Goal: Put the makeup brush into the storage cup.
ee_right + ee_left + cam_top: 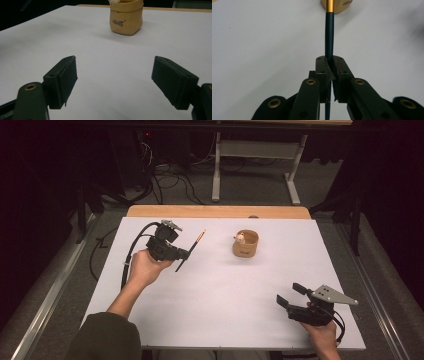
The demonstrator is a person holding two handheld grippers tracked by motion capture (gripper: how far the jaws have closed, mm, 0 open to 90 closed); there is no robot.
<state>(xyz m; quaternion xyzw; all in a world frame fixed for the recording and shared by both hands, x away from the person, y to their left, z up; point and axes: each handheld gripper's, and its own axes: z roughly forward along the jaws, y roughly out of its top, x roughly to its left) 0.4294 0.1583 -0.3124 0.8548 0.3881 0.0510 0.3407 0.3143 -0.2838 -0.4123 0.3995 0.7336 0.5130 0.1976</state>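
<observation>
One pencil (329,37) clamped in left tongs (329,65) (right tongs (113,82) agape).

Worktop (220,285) carries one pouch (245,243), standing far of centre, slightly right. Left tongs (184,255) sit at far left, above the sheet, clamped on a pen (190,250); pen runs from near-left to far-right, its far end aimed toward the pouch, well apart from it. Right tongs (291,294) rest at near right corner, jaws spread, facing far-left; pouch lies ahead of them, well apart. Second table (255,150) stands behind the worktop.
</observation>
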